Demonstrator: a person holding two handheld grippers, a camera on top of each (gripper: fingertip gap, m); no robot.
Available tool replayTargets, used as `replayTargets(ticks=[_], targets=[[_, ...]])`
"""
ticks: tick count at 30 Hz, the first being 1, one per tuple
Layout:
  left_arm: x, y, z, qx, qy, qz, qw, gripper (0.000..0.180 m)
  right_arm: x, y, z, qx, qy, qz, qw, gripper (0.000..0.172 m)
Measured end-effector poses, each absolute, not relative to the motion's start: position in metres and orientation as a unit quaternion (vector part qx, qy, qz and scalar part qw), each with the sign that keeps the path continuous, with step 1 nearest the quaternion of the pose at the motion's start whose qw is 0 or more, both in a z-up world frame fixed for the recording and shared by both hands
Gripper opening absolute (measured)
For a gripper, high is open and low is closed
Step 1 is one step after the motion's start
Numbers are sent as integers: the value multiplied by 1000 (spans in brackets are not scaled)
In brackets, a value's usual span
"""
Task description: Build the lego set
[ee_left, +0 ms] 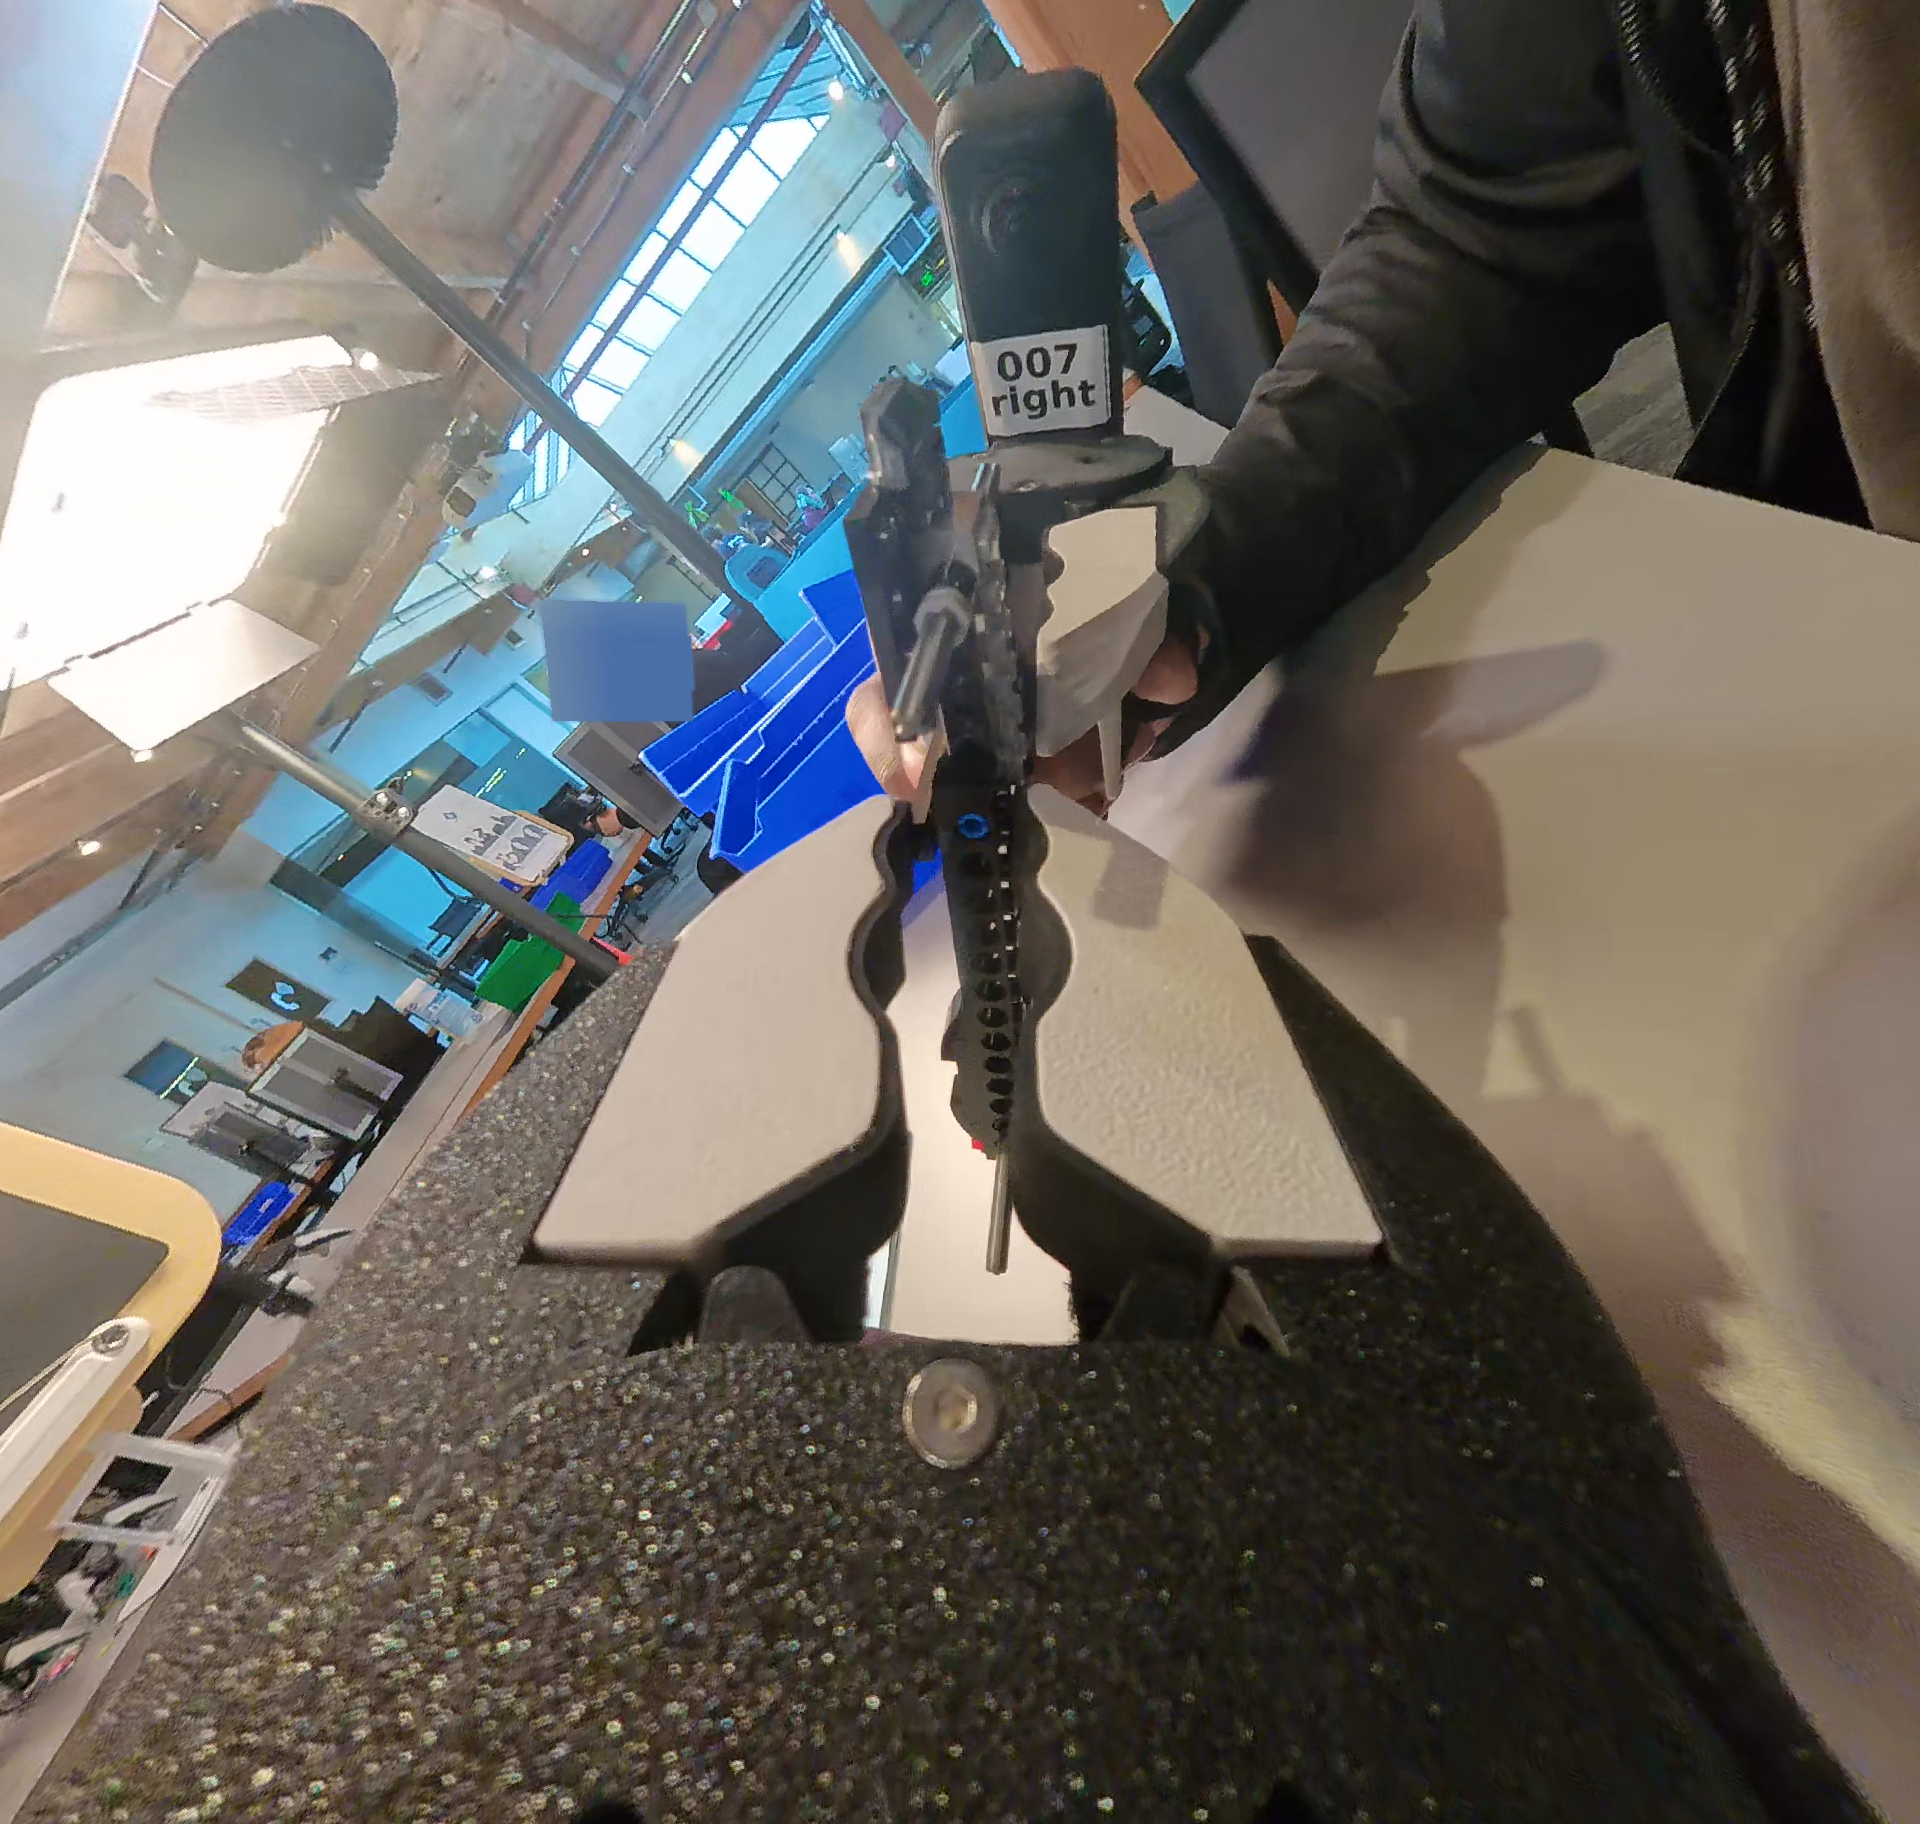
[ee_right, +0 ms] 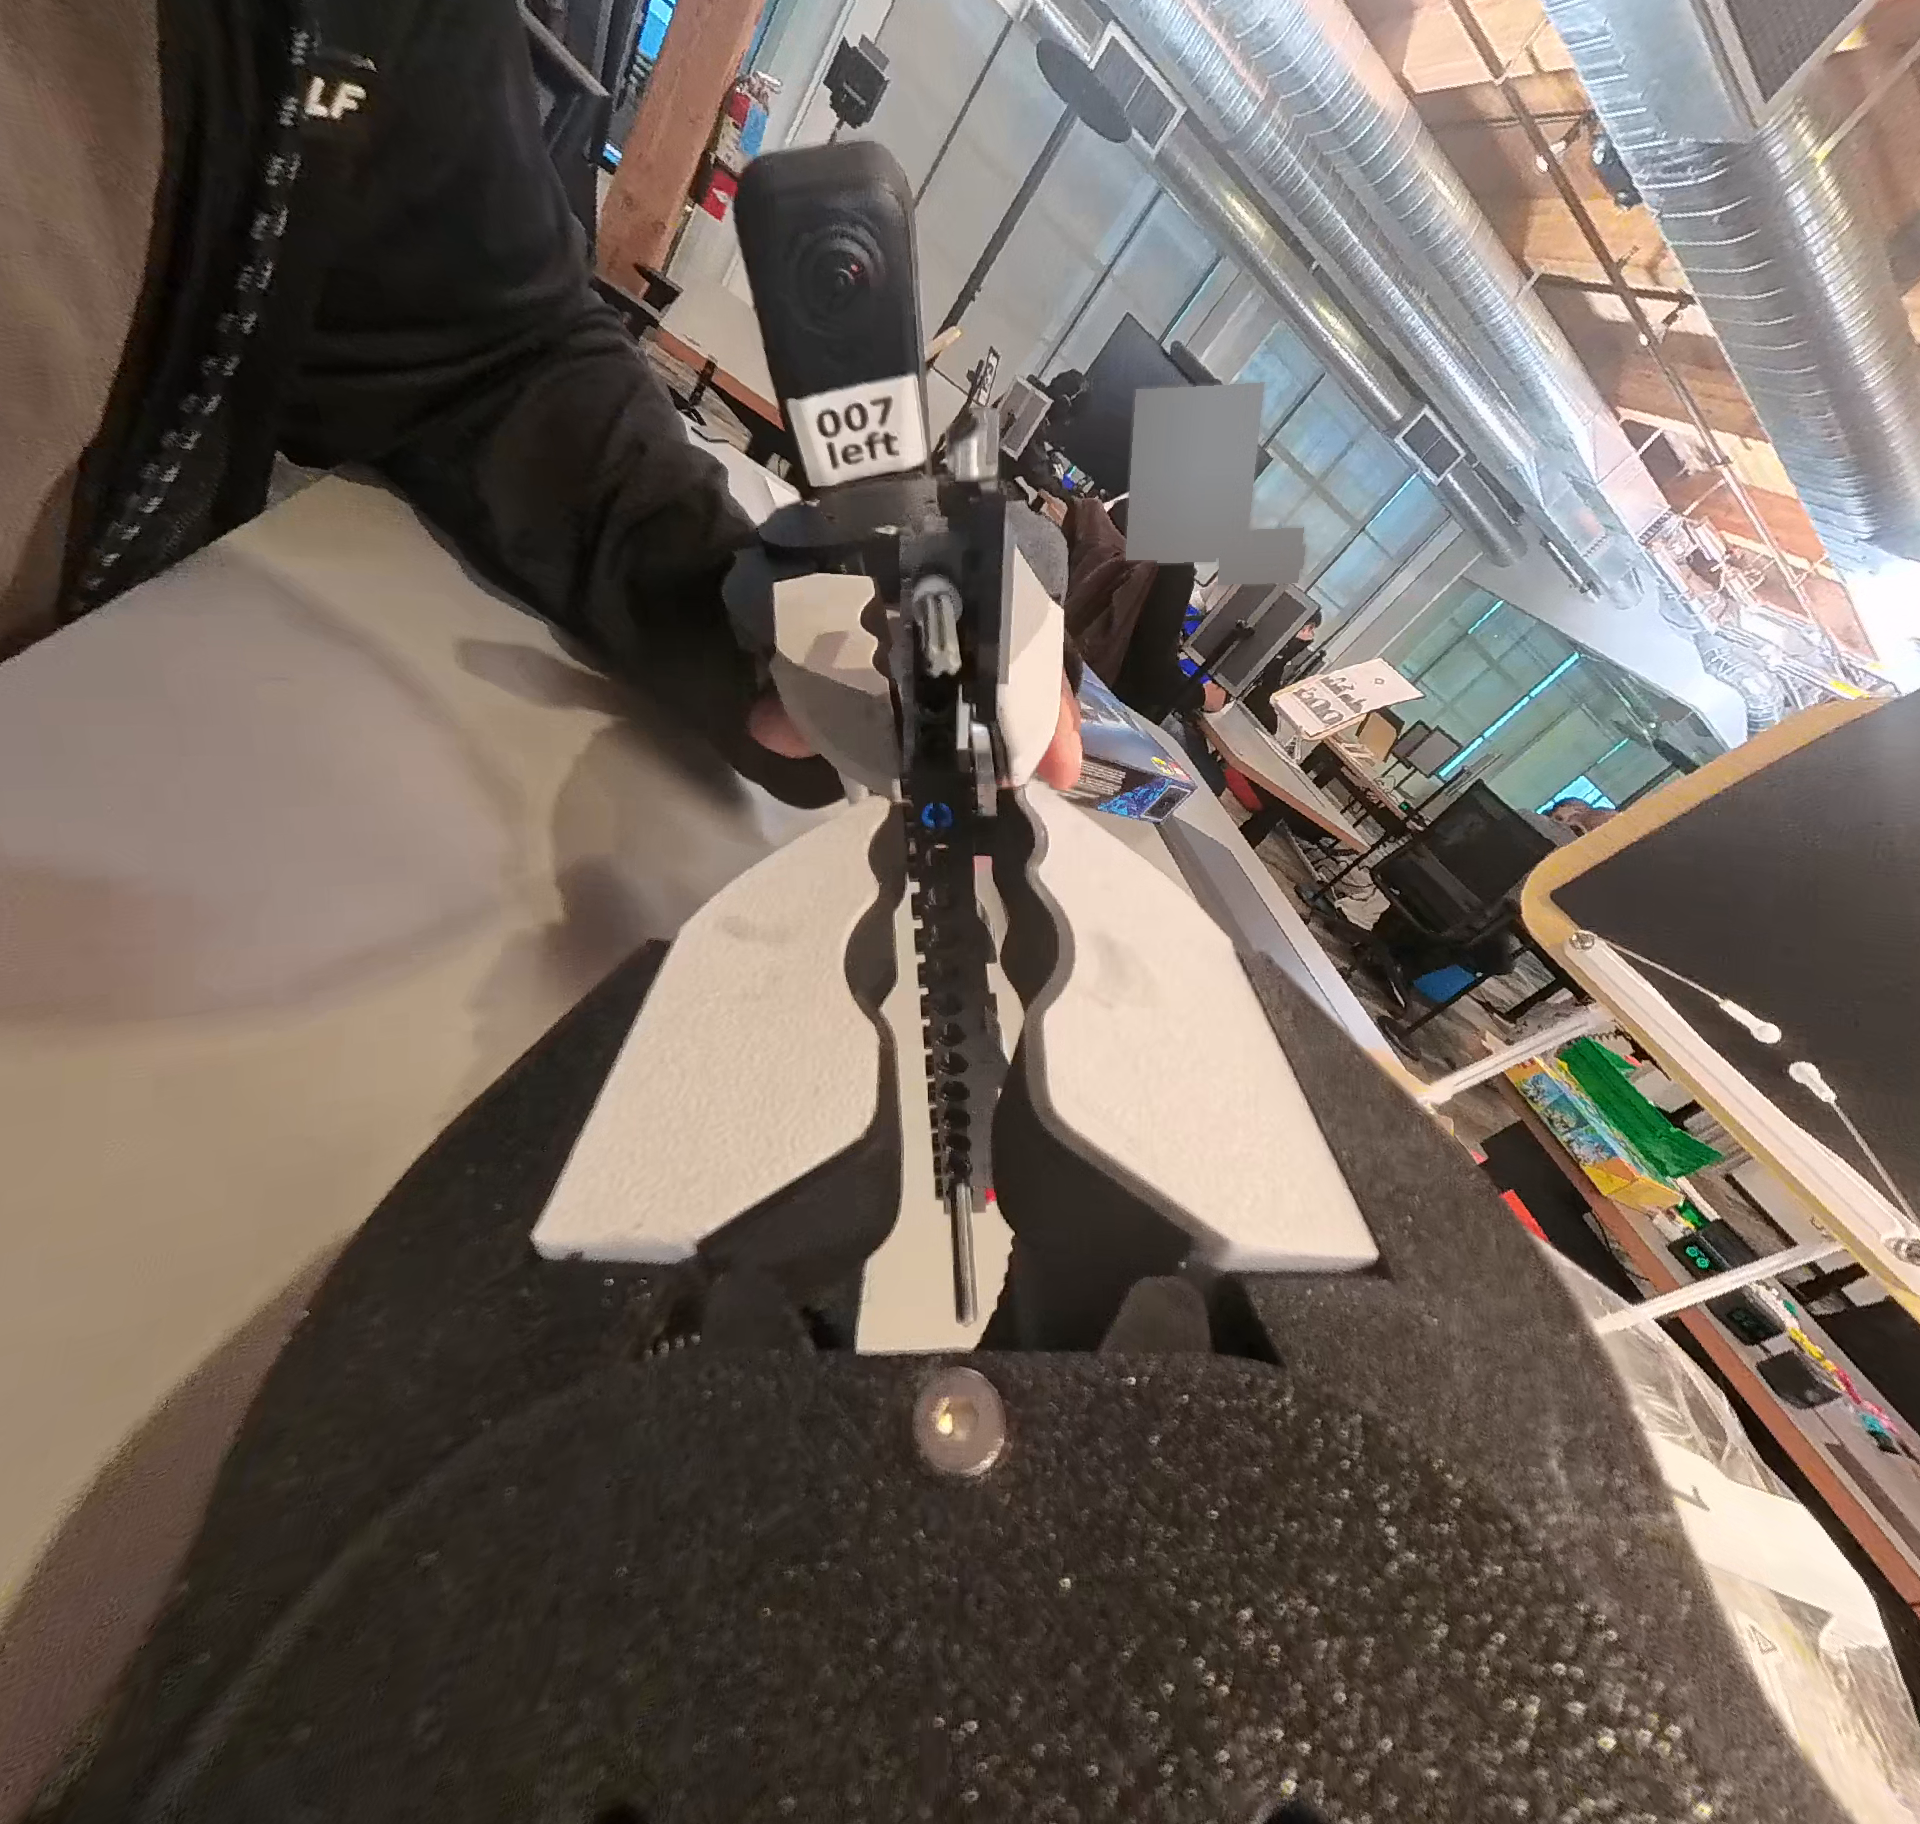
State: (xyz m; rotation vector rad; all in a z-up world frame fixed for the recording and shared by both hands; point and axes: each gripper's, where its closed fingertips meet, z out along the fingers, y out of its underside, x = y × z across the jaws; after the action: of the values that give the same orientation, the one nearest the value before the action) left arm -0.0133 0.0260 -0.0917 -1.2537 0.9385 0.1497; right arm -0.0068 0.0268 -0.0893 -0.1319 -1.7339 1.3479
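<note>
A long black perforated beam assembly (ee_left: 987,995) with a blue pin (ee_left: 971,824) and a thin metal axle (ee_left: 997,1213) spans between my two grippers above the white table (ee_left: 1558,735). My left gripper (ee_left: 971,818) is shut on one end of it; the beam lies along its grey fingers (ee_left: 1174,1026). The right gripper (ee_left: 1013,777) faces it, held by a gloved hand (ee_left: 1195,621). In the right wrist view my right gripper (ee_right: 956,818) is shut on the same beam (ee_right: 951,995), and the left gripper (ee_right: 940,766) clamps the far end, where a grey axle stub (ee_right: 935,621) sticks out.
Blue bins (ee_left: 769,714) and a green bin (ee_left: 520,964) stand beyond the table edge. A blue box (ee_right: 1138,787) lies on the table behind the grippers. A tan-edged black board (ee_right: 1766,839) is at the right. The person's dark sleeve (ee_right: 499,403) is close by. The tips of both grippers are at nearly the same place.
</note>
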Motion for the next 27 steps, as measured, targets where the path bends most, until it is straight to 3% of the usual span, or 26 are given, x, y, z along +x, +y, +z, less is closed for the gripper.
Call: replayTargets(ticks=[27], targets=[[-10,23,-91,-563,435,64,699,16,-4,25,-87,-36,-705,520,480,17]])
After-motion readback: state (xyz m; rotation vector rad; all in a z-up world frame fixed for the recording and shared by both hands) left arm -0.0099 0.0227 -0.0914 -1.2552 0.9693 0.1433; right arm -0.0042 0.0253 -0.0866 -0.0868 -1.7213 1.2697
